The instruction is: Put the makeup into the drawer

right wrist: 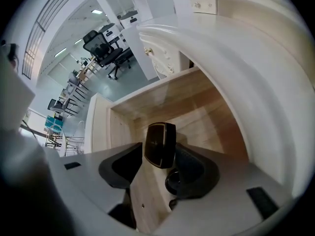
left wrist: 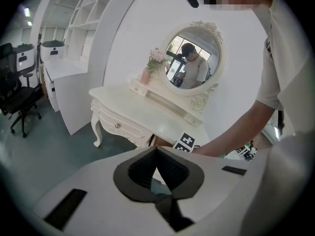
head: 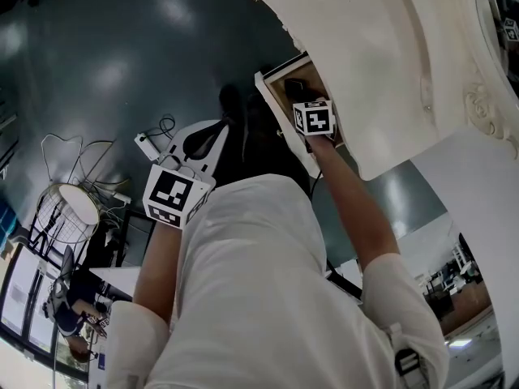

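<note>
The wooden drawer of the white dressing table is pulled open. My right gripper points steeply down into it. A black makeup compact stands on edge between its jaws, close against the right pad, with a gap to the left pad. A small round black item lies on the drawer floor just below. In the head view the right gripper is over the drawer. My left gripper hangs over the dark floor left of the drawer, its pads meeting at the tip, nothing held.
The table carries an oval mirror and a pink flower vase. A white wire stand and cables lie on the floor to the left. A black office chair and white shelving stand further off.
</note>
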Available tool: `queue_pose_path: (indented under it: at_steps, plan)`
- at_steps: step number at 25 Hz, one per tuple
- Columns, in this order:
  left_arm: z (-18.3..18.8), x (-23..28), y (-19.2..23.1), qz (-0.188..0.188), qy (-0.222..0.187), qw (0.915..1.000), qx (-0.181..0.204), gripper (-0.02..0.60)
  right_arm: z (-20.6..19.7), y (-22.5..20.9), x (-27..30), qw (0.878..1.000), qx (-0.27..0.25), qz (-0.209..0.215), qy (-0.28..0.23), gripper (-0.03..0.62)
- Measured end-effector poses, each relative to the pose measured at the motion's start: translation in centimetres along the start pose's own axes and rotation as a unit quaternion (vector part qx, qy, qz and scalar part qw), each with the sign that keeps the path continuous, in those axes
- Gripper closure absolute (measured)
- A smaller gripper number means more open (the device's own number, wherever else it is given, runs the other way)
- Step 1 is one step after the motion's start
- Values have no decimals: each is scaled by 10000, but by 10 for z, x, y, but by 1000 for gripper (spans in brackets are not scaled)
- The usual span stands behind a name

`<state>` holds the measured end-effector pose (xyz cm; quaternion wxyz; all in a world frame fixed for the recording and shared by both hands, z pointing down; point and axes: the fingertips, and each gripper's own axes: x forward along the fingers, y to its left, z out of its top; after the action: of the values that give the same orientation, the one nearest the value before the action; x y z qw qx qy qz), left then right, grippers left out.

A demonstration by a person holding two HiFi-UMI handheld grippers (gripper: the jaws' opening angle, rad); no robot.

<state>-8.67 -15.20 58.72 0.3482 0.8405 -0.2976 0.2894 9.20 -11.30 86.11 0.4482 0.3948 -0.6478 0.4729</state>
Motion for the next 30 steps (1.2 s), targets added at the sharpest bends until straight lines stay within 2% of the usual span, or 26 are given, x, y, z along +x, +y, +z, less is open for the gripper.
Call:
queue_pose_path:
  at_steps: [6,14,22,30]
  plan:
    - [8,1,-6,-65,90,9997,235,565,-12,2,-4,9996,275,-37,-43,372]
    - [29,10,-31,-170,33,9987,482,565,-7,15,-43,9968,367,402,-584,375]
    - [45,29,-44,-360,-142,9977,560,565,20,14,-97,9869,535,619,-1393,465]
    - [49,22,-53,-554,-266,9949,803,565,35,11,-141,9757,624,376,-2066,532]
